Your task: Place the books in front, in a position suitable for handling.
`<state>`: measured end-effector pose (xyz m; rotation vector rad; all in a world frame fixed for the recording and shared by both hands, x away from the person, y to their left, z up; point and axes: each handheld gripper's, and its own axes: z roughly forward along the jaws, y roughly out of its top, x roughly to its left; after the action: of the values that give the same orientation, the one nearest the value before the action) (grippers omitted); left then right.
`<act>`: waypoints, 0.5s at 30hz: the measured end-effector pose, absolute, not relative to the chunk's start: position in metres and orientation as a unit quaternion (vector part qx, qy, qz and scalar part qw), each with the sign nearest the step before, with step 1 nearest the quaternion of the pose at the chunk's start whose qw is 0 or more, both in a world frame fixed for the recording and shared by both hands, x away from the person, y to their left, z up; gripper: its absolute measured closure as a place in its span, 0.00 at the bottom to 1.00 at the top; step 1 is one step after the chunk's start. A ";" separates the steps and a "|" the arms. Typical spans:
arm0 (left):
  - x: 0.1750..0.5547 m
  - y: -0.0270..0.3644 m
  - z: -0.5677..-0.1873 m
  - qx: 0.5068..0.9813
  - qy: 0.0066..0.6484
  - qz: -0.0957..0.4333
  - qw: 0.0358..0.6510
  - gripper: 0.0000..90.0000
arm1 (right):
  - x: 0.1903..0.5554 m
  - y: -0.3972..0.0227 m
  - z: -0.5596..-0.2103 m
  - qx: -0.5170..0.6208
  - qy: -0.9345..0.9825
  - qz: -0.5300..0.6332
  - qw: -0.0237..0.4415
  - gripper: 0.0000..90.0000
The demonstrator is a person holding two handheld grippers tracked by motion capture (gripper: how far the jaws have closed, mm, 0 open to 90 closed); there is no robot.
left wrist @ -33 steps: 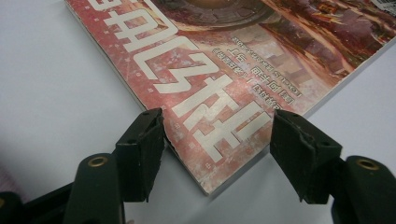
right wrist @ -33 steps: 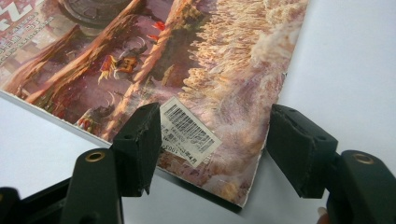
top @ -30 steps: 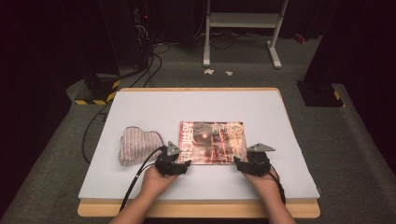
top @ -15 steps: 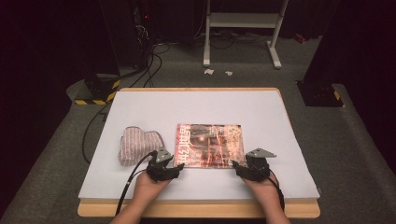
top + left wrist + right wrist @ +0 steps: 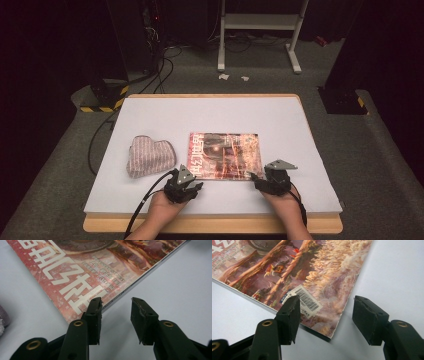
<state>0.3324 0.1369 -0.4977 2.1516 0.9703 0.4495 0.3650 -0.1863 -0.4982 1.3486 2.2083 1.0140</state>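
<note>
Work in hand: a magazine (image 5: 225, 155) lying flat on the white counter (image 5: 300, 130) is being approached at its two near corners, one tool to each, apparently so that it can be lifted or turned evenly.

Magazine: it is seen in the lower middle of the high view, cover up, its near edge towards the person; a barcode label (image 5: 308, 300) sits by the near right corner.

Left tool (image 5: 184, 186): it is held at the lower left of the magazine. In the left gripper view (image 5: 116, 305) its jaws have just been closing, yet a gap remains; one jaw lies over the cover's corner, the other over bare counter. The corner is not pinched, so this tool is judged unclenched.

Right tool (image 5: 272, 179): it is held at the magazine's lower right corner. In the right gripper view (image 5: 325, 303) the jaws stand apart, straddling the corner with nothing pressed between them.

Reason for the placing: a thin, floppy thing is better taken at both corners, so that the pages are kept from sagging.

Next move, as judged: each jaw would need to be slipped under an edge before closing.

Cloth bundle (image 5: 149, 156): a striped fabric piece is left lying to the left of the magazine, apart from it.
</note>
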 end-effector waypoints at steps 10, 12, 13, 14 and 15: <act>0.343 0.143 -0.501 0.825 0.395 0.175 0.364 0.71 | 0.362 -0.180 -0.498 0.468 0.788 0.361 0.173 0.45; 0.347 0.146 -0.501 0.821 0.401 0.179 0.364 0.71 | 0.360 -0.178 -0.499 0.462 0.792 0.361 0.169 0.46; 0.353 0.148 -0.501 0.817 0.409 0.184 0.363 0.71 | 0.359 -0.177 -0.499 0.461 0.793 0.361 0.168 0.47; 0.353 0.148 -0.501 0.817 0.409 0.184 0.363 0.71 | 0.358 -0.176 -0.499 0.460 0.794 0.362 0.166 0.47; 0.356 0.148 -0.502 0.813 0.415 0.188 0.362 0.71 | 0.358 -0.176 -0.499 0.460 0.794 0.362 0.166 0.47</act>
<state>0.3558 0.1485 -0.5018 2.0942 1.0675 0.4848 0.3581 -0.1759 -0.4989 1.3096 2.2605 1.0299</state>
